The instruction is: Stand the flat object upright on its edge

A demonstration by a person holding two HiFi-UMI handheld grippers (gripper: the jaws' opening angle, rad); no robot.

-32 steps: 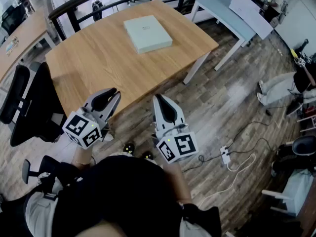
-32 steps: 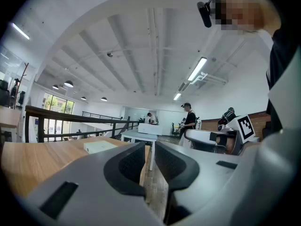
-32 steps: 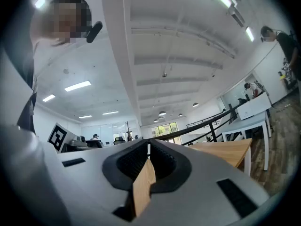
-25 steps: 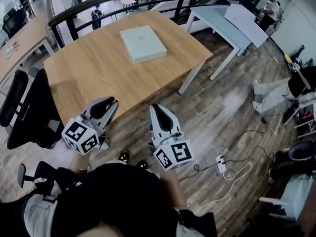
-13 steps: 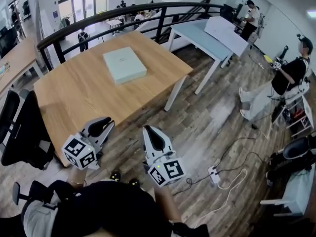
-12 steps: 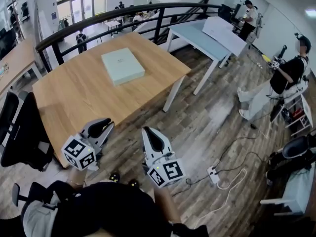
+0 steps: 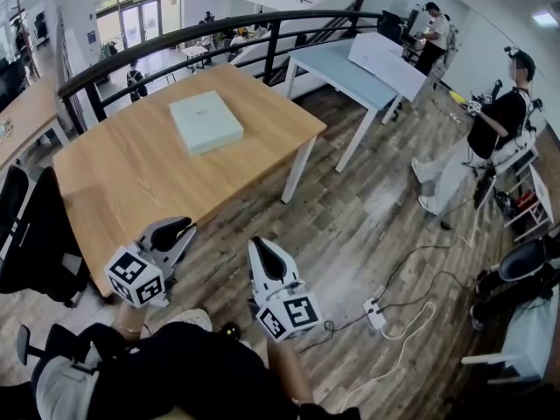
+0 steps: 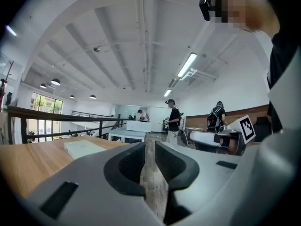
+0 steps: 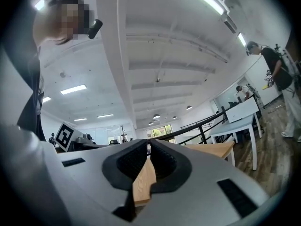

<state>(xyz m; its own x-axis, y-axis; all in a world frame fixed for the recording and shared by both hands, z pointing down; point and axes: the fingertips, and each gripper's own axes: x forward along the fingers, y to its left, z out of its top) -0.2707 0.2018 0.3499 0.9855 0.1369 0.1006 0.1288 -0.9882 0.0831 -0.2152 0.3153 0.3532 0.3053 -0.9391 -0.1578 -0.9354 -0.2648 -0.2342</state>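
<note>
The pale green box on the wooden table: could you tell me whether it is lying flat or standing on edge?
Lying flat: the head view shows the box resting broad face up on the wooden table.

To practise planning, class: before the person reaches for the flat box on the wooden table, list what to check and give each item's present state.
1. Flat box lies flat on the wooden table, nothing on top: ok.
2. Free tabletop beside it for tipping: ok.
3. Left gripper empty, jaws slightly apart: ok.
4. Right gripper empty, jaws shut, must open to grip: not ok.
5. Grippers near the box: not ok, both far short of it.
6. Box's weight: cannot tell.
</note>
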